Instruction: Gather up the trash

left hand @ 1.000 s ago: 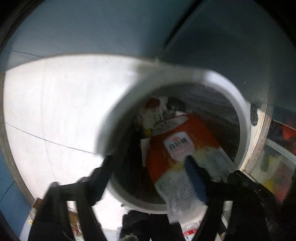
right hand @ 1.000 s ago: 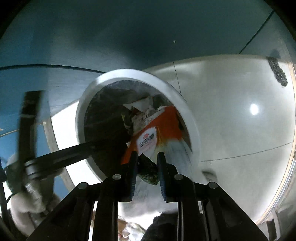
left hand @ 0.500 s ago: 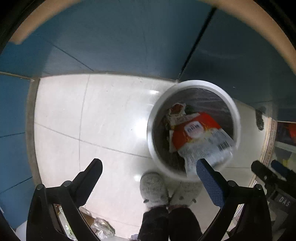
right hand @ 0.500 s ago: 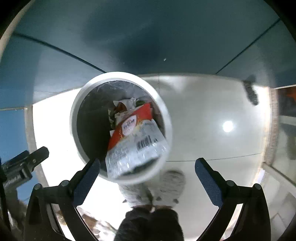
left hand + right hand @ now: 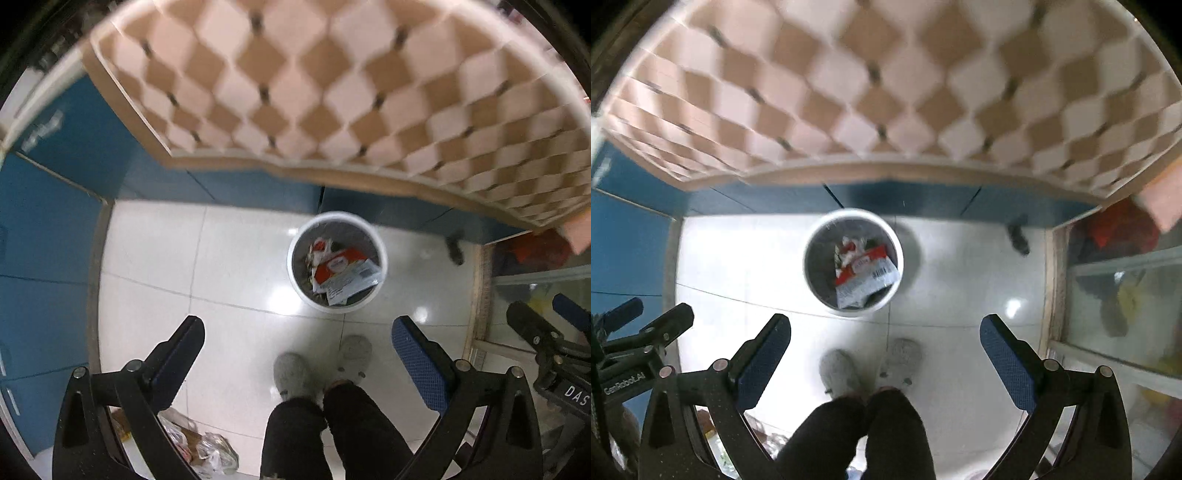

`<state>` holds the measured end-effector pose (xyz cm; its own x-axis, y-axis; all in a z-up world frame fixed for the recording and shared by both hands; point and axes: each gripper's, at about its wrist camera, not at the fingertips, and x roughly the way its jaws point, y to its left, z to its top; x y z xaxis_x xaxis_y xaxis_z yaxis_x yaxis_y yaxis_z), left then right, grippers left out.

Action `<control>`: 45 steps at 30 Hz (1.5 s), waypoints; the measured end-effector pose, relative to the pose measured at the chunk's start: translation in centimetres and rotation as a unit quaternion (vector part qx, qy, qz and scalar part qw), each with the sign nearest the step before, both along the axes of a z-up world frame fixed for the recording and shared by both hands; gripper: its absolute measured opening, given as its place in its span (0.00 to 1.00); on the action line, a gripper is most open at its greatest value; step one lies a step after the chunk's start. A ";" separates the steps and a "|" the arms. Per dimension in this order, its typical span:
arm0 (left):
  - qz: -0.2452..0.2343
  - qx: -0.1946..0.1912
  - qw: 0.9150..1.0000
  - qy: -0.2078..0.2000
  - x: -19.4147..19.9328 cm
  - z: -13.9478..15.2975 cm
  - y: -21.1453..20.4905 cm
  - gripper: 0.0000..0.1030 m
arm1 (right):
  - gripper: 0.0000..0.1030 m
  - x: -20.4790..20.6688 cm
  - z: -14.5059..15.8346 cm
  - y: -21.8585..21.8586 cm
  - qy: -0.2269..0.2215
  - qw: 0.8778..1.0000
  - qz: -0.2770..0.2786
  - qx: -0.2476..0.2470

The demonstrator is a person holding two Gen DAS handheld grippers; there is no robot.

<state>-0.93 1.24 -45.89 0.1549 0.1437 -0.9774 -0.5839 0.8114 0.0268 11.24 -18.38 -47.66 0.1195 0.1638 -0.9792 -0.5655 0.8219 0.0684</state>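
A white round bin (image 5: 382, 254) stands on the pale tiled floor far below, holding a red and white packet (image 5: 345, 275) and other wrappers. It also shows in the right wrist view (image 5: 812, 243), with the packet (image 5: 866, 275) inside. My left gripper (image 5: 297, 336) is open and empty, high above the floor. My right gripper (image 5: 884, 334) is open and empty at about the same height. Each gripper shows at the edge of the other's view.
A checkered tan and pink tabletop (image 5: 332, 92) fills the upper part of both views. Blue cabinets (image 5: 40, 229) line the left and back. The person's slippered feet (image 5: 321, 365) stand near the bin. Bagged litter (image 5: 207, 450) lies at lower left. A glass-fronted shelf (image 5: 1119, 302) is at right.
Both grippers have risen far above the bin. One second ago the right gripper was shut on a dark scrap; it opened, and the scrap is gone from it. The tabletop has come into view.
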 end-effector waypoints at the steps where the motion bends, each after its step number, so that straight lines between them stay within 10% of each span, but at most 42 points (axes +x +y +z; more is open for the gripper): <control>1: -0.003 0.002 1.000 -0.006 -0.4 1.7 -0.2 1.00 | 1.00 -0.5 2.4 -0.3 -0.012 1.000 -0.002 0.004; 11: -0.067 0.014 0.992 -0.107 -5.5 18.1 -2.8 1.00 | 1.00 -7.6 22.7 -5.0 -0.081 0.994 -0.045 0.064; 19: -0.100 -0.010 0.983 -0.153 -9.4 24.9 -4.6 1.00 | 1.00 -13.3 31.5 -8.4 -0.093 0.986 -0.069 0.116; 45: -0.067 -0.057 0.972 -0.218 -13.9 30.8 -6.7 1.00 | 1.00 -16.6 38.0 -11.1 -0.062 0.982 0.014 0.177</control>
<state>-14.85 -5.44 -15.13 0.5671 -0.0123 -0.8236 -0.4082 0.8643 -0.2939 -5.37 -29.51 -9.61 0.2244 0.4966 -0.8384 -0.6089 0.7432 0.2772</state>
